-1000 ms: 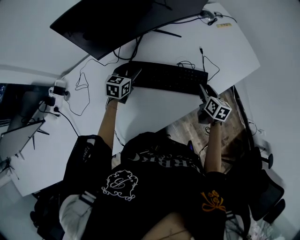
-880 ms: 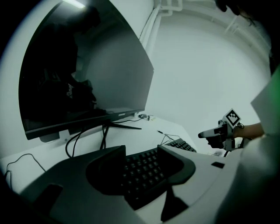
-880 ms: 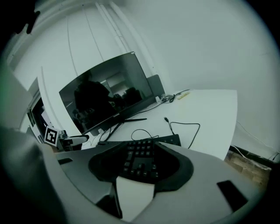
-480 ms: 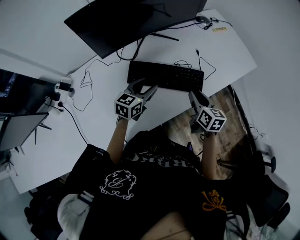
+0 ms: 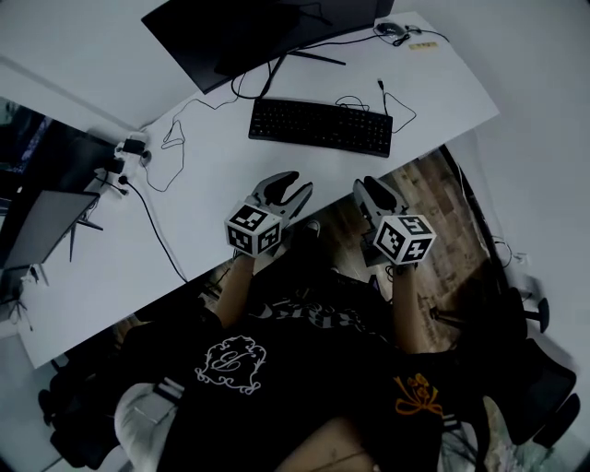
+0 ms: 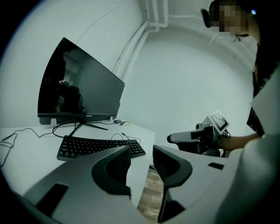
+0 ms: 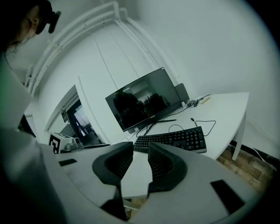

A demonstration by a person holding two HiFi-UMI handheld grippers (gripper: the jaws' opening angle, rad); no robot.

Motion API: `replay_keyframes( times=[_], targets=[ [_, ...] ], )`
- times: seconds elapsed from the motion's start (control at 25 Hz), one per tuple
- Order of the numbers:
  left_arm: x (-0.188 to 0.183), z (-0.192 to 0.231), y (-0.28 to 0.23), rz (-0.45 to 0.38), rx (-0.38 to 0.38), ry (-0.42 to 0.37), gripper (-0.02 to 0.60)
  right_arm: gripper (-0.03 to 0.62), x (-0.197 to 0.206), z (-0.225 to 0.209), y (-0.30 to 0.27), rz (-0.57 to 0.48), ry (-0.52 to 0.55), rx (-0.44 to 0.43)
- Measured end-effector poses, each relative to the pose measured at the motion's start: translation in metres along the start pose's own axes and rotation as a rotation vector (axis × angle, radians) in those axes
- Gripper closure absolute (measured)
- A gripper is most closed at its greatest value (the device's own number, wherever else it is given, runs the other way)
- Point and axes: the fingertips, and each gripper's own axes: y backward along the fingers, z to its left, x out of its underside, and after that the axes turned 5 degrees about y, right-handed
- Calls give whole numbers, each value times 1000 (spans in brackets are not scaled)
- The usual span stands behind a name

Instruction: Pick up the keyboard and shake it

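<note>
1. Upper centre of the head view: keyboard point(image 5: 320, 126) lies flat on the white desk point(image 5: 221, 189); both grippers, at its ends a second ago, now sit back past the desk edge.
2. Dark monitor point(image 5: 249, 28) behind the keyboard; wood floor point(image 5: 433, 198) at right.
3. Left gripper point(image 5: 297, 184), right gripper point(image 5: 369, 189): jaws slightly apart, just been closing, nothing between them.

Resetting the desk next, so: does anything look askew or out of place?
Nothing spilled or broken. The keyboard lies flat on the desk but not square with the monitor, and a loose cable trails beside it, plug end free.
</note>
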Motion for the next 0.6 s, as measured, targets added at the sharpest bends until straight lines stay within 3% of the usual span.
replay_keyframes(
  times=[0.16, 0.6],
  targets=[
    [10, -32, 26, -42, -22, 10, 463, 487, 15, 27, 31, -5, 24, -49],
    [36, -92, 79, -98, -94, 25, 497, 506, 42, 75, 93, -16, 41, -152]
  ],
)
